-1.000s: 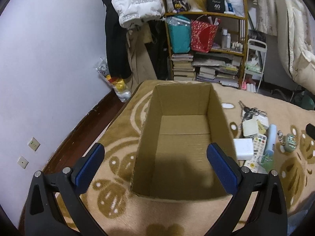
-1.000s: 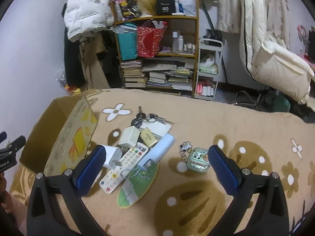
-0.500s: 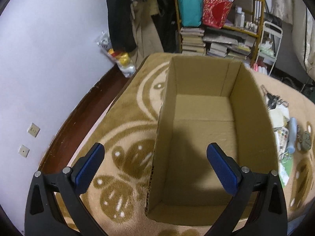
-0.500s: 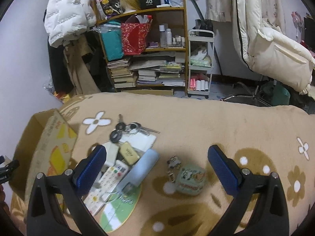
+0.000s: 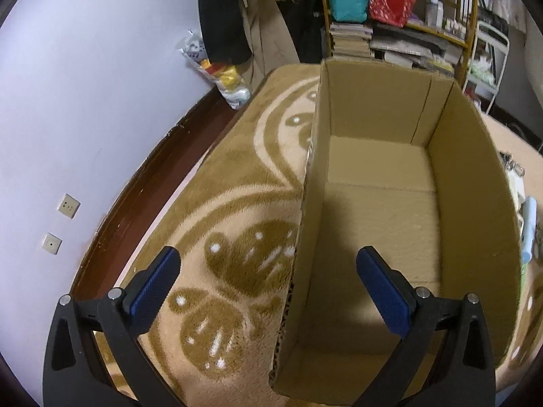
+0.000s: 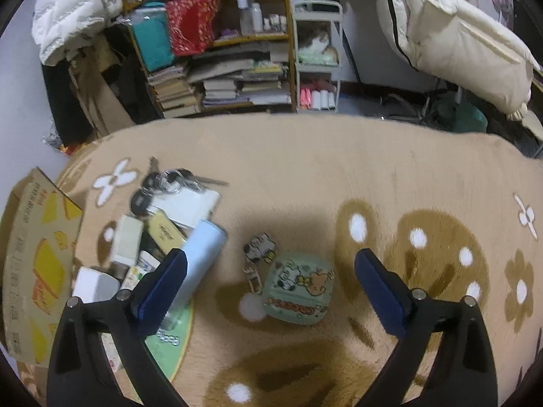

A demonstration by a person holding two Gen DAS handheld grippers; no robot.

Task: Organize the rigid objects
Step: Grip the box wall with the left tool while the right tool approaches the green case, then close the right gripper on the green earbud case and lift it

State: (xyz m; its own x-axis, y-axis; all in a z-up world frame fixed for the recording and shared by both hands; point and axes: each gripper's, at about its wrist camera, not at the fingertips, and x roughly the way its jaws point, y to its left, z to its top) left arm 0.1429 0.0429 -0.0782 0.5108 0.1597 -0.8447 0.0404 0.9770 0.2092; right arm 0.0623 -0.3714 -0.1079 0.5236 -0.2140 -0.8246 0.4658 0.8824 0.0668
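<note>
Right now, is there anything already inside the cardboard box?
No: the left wrist view looks straight into the cardboard box and shows only its bare floor and walls, with a shadow across the near part.

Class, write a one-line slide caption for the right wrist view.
Open right claw hovers over a green cartoon case on the tan rug, clutter pile beside it.

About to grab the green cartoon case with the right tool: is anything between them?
Nothing visible. The right tool is open with the green cartoon case bare between its fingers; only the case's own keychain charm lies beside it.
</note>
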